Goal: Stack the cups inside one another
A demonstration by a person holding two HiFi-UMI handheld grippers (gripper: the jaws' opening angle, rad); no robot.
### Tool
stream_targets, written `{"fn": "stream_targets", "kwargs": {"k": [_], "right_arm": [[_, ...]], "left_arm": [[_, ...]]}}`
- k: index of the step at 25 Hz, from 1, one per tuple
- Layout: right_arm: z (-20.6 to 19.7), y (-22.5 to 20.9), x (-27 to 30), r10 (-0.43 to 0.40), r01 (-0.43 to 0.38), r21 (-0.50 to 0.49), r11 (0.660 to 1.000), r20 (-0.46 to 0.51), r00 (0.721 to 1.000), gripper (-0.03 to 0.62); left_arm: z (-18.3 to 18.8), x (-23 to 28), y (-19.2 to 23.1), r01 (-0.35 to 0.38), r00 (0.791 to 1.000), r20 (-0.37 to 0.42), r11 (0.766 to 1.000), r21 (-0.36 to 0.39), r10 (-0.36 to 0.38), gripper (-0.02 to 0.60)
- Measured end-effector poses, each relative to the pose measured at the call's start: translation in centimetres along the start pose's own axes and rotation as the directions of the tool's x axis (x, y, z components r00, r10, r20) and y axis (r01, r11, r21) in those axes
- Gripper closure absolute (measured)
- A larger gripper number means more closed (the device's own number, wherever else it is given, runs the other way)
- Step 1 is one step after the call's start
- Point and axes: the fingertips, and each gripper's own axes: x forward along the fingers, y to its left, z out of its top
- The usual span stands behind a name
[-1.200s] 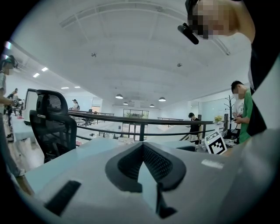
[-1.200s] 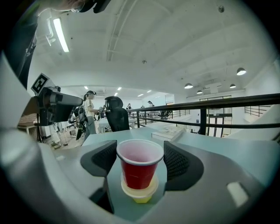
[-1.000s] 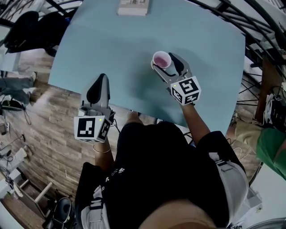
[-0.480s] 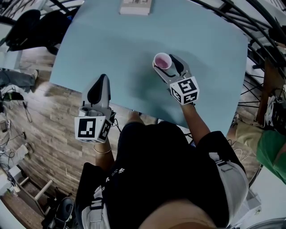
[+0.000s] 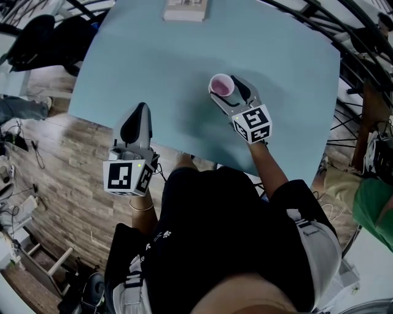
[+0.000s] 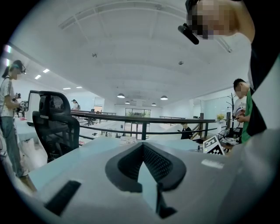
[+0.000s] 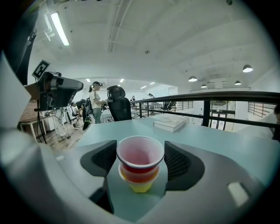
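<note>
Basically nothing has changed over the last second, and that's the news. The right gripper (image 5: 225,89) sits right of centre in the head view, same spot on the blue table (image 5: 153,61) give or take a slight wobble, with no visible change in jaw width. In the right gripper view the red cup (image 7: 140,156) is seated down inside the yellow cup (image 7: 139,187), dead centre of the frame, with only a yellow band and the base showing under the red rim. The jaws stand wide, about as wide as the red rim. Both pads (image 7: 177,161) meet that rim with no gap I can see on either side, so I read it as a light hold on the red cup, not a squeeze, since the rim is still round. The yellow base looks to be down on the tabletop, but I can't confirm contact from here. The left gripper (image 5: 141,108) is parked at lower left of the head view over the near table edge and hasn't budged. Its jaws are closed tip to tip with nothing in them. The only other thing on the table is a flat white box or book (image 5: 184,8) at the top edge, well away from the cups. My take is that the nest is done for these two cups and I see no third one anywhere. The right hand is just dwelling on the finished stack. What's left is to let go cleanly and back straight out, because any sideways drag on exit could tip a light stack.
</note>
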Motion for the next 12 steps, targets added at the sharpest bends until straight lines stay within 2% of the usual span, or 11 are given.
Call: {"fn": "stream_targets", "kwargs": {"k": [7,10,12], "right_arm": [[2.3,0.4,-0.7,0.015,-0.017,0.033,0.999,0.071,0.997,0.232],[4.1,0.2,-1.8,0.011,-0.017,0.047,0.999,0.132,0.991,0.261],[5.3,0.0,-2.8,-0.002,-0.009,0.058,0.998,0.178,0.984,0.303]], "left_arm": [[0.5,0.8,-0.3,0.025,1.0,0.019,1.0,-0.006,-0.025,0.598],[0.8,1.6,-0.9,0.052,0.998,0.028,0.999,-0.003,-0.051,0.598],[0.7,2.1,-1.2,0.073,0.997,0.032,0.997,-0.002,-0.073,0.598]]}}
